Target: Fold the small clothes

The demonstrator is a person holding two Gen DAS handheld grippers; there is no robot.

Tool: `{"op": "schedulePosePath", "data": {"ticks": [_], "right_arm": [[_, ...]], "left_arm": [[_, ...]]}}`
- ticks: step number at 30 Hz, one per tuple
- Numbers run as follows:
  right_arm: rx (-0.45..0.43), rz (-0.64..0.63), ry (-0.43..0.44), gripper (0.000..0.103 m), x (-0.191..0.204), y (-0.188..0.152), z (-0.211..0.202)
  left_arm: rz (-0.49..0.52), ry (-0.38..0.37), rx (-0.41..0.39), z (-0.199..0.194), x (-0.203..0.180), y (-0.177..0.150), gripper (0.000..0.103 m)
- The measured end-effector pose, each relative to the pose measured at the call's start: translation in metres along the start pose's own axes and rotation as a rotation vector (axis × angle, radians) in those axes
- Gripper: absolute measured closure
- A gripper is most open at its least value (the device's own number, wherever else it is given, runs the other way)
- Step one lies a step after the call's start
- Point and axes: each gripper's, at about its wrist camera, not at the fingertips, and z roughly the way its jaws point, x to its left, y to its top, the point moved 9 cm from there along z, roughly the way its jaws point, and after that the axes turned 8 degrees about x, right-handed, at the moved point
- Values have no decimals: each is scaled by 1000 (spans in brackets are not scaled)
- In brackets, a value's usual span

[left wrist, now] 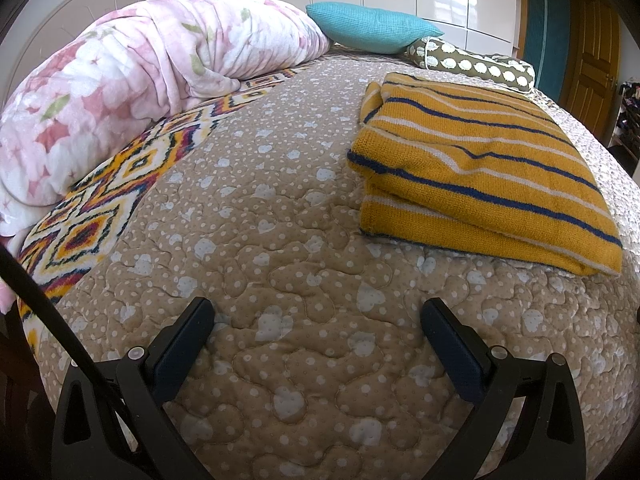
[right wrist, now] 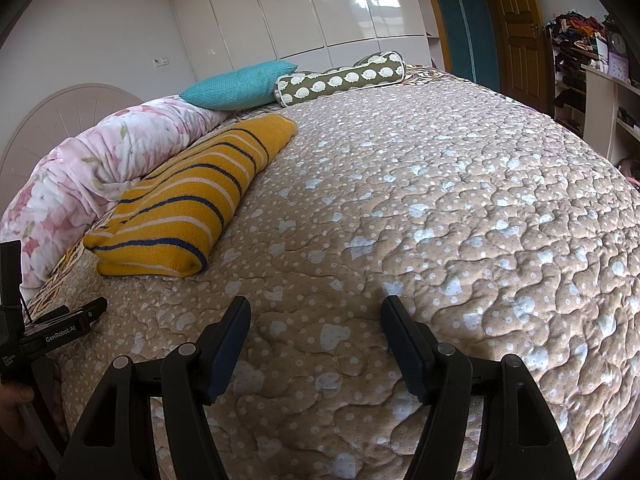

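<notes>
A mustard-yellow knit garment with blue and white stripes (left wrist: 480,168) lies folded in a thick rectangle on the beige quilted bedspread (left wrist: 280,240). It also shows in the right wrist view (right wrist: 192,204), at the left. My left gripper (left wrist: 318,316) is open and empty, low over the bedspread, short of the garment and to its left. My right gripper (right wrist: 316,316) is open and empty over bare quilt, to the right of the garment. The left gripper's body (right wrist: 60,332) shows at the left edge of the right wrist view.
A rolled pink floral duvet (left wrist: 120,92) lies along the headboard side on a patterned blanket (left wrist: 100,208). A teal cushion (left wrist: 368,26) and an olive bolster (left wrist: 476,64) lie at the far end. White wardrobes (right wrist: 320,8), a wooden door (right wrist: 516,28) and shelves (right wrist: 600,92) stand beyond.
</notes>
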Motion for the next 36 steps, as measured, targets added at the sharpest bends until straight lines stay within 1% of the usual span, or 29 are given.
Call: {"op": "schedulePosePath", "data": {"ticks": [22, 28, 33, 36], "right_arm": [[-2, -8, 0, 30, 2, 0, 0], [-16, 0, 20, 30, -1, 0, -3], [-23, 10, 23, 30, -2, -1, -5], [-11, -3, 0, 30, 0, -1, -4]], "left_arm": [[1, 5, 3, 0, 0, 2, 0], [1, 5, 2, -1, 1, 2, 0], [5, -18, 5, 0, 0, 3, 0], [9, -38, 4, 0, -1, 3, 0]]}}
